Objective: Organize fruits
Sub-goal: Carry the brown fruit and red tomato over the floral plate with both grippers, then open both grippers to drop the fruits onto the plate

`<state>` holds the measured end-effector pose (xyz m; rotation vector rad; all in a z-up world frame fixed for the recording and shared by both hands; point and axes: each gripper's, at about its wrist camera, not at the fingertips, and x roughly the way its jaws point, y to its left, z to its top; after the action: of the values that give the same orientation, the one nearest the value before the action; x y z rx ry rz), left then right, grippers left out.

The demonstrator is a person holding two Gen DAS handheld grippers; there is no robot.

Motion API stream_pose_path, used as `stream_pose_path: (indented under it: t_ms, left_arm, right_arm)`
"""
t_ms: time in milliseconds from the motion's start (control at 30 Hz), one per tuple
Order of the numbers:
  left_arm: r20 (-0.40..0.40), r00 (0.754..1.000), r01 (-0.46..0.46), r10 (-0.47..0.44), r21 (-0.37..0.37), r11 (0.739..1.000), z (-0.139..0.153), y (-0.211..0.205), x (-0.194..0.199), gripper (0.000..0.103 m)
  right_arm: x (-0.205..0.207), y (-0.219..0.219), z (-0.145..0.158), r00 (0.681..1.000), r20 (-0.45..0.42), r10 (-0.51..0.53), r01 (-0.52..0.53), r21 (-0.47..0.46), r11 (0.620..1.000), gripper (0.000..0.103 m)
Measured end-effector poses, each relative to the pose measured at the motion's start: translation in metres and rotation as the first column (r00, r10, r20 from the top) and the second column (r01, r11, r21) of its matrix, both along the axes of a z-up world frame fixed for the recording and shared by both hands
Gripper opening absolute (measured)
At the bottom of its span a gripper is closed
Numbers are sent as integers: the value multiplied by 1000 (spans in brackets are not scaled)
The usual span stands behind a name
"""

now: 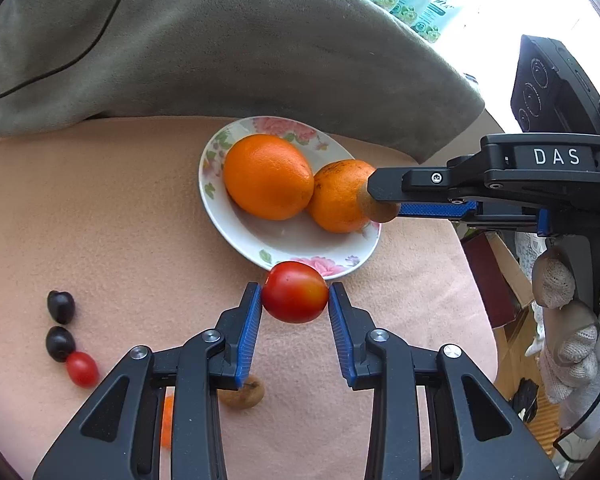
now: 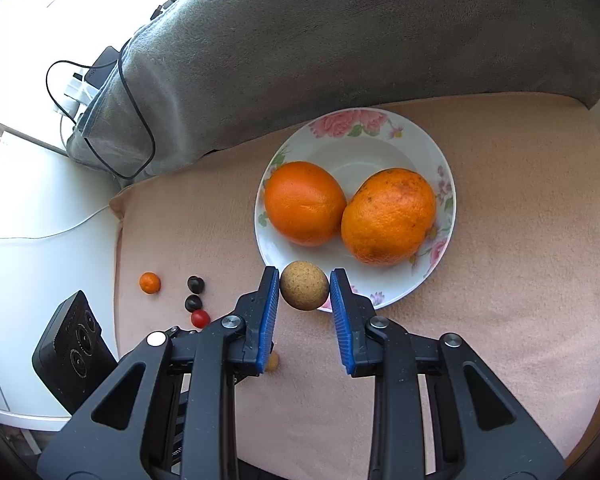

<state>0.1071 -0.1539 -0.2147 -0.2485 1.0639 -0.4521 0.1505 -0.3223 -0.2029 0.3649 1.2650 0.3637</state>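
Note:
A floral white plate (image 1: 300, 248) (image 2: 364, 148) on the pink cloth holds two oranges (image 1: 268, 176) (image 2: 388, 216). My left gripper (image 1: 295, 300) is shut on a red tomato (image 1: 295, 298), held just in front of the plate's near rim. My right gripper (image 2: 305, 286) is shut on a small round brown fruit (image 2: 305, 286) at the plate's near edge; in the left wrist view this fruit (image 1: 376, 208) hangs over the plate's right side beside the second orange.
On the cloth at the left lie two dark cherries (image 1: 60, 308) (image 2: 195, 284), a small red tomato (image 1: 82, 368) (image 2: 200, 318), a small orange fruit (image 2: 150, 282) and a brown fruit (image 1: 246, 394). A grey cushion (image 1: 220, 40) rises behind the plate.

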Motion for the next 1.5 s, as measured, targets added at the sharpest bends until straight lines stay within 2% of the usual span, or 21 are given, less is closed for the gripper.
stream_pose_path:
  t_ms: [300, 633, 933, 1367, 1400, 1433, 1467, 1500]
  left_arm:
    - [-3, 1000, 11, -11, 11, 1000, -5, -24, 14, 32]
    - [-20, 1000, -7, 7, 16, 1000, -12, -32, 22, 33]
    - [-21, 999, -30, 31, 17, 999, -11, -33, 20, 32]
    - [-19, 999, -31, 32, 28, 999, -11, -40, 24, 33]
    - [-16, 999, -30, 31, 30, 999, -11, -41, 24, 34]
    - [-14, 999, -31, 31, 32, 999, -10, -40, 24, 41]
    - [-11, 999, -33, 34, 29, 999, -9, -38, 25, 49]
    - [-10, 999, -38, 38, 24, 999, -7, -36, 25, 52]
  right_arm:
    - [34, -6, 10, 998, 54, 29, -28, -20, 999, 28]
    - [58, -2, 4, 994, 79, 72, -65, -86, 994, 28]
    - [64, -4, -2, 991, 93, 94, -81, -134, 988, 28]
    - [62, -8, -1, 991, 102, 87, -72, -141, 987, 28]
    - [62, -8, -1, 991, 103, 88, -73, -143, 987, 28]
    - [62, -7, 0, 990, 105, 89, -73, -147, 986, 28]
    - [62, -7, 0, 991, 106, 88, -71, -151, 986, 32]
    - [62, -7, 1, 991, 108, 85, -68, -151, 986, 44]
